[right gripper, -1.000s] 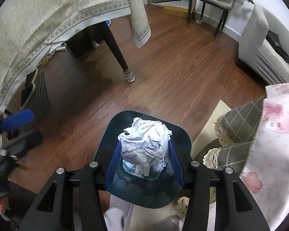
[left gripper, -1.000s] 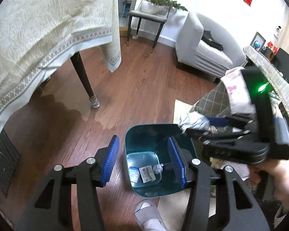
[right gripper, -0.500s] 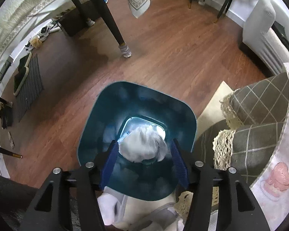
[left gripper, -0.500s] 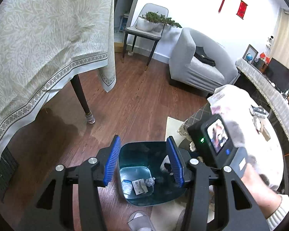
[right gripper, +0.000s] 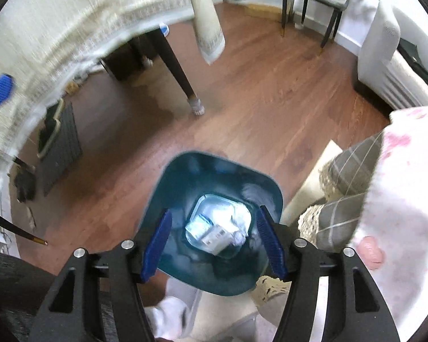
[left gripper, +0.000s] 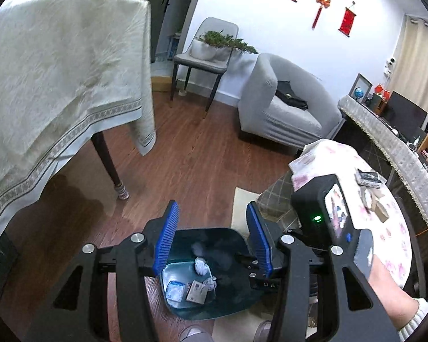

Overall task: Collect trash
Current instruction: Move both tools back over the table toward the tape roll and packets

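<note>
The trash (right gripper: pixel 218 232) sits at the bottom of the teal bin (right gripper: pixel 266 182): a few crumpled paper wads, a flat packet and a small printed box, all loose on the pale floor of the bin, nothing sticking above the rim. The bin stands on the wooden floor (right gripper: pixel 265 108) just beside a pale rug edge and the checked cushion (right gripper: pixel 348 176), with the person's slippered feet right at its near side.

Judging by that, this drop looks finished, since nothing is left between either pair of fingers. What remains, I'd guess, is on the round bench (left gripper: pixel 391 228) with the pink-patterned cloth to the right, where a dark packet and a couple of small boxy bits (left gripper: pixel 369 178) lie; whether those count as trash I cannot tell from here.

The right gripper (right gripper: pixel 214 242) hangs directly over the bin mouth, pointing steeply down, its blue fingers (right gripper: pixel 157 245) spreading apart with only open air and the bin below between them. The left gripper (left gripper: pixel 212 240) is held off to the side, tilted down less steeply, its fingers at a moderate gap and empty. From its camera the right device's dark body and small screen show at the right, with the person's hand (left gripper: pixel 391 290) wrapped behind it, cream sleeve cuff at the wrist
</note>
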`<state>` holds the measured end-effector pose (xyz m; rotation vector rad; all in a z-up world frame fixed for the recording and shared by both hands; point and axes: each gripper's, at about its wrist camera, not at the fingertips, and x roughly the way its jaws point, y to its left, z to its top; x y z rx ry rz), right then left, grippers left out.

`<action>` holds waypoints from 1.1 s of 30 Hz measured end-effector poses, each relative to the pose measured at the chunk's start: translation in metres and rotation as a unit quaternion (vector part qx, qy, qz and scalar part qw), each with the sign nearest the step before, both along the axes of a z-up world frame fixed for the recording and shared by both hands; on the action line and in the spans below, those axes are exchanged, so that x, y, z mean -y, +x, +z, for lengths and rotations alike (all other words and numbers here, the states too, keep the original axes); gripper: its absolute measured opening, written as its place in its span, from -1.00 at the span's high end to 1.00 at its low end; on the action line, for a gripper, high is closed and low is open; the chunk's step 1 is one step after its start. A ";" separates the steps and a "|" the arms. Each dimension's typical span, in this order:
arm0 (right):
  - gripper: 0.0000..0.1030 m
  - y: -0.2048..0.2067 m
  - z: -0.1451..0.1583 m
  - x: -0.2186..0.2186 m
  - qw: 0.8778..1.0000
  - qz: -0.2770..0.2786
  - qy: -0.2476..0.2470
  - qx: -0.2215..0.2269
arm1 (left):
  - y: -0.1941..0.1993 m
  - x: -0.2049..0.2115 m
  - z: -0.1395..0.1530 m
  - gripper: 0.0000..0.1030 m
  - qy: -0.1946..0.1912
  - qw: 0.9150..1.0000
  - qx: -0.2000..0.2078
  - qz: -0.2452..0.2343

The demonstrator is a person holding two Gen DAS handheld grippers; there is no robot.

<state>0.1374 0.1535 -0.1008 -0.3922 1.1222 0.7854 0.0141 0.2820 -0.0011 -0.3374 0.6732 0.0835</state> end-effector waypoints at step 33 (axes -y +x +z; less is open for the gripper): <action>-0.25 0.030 0.107 0.219 0.974 -0.142 0.103 0.144 | 0.066 0.164 0.029 -0.31 0.030 0.993 0.042 -0.108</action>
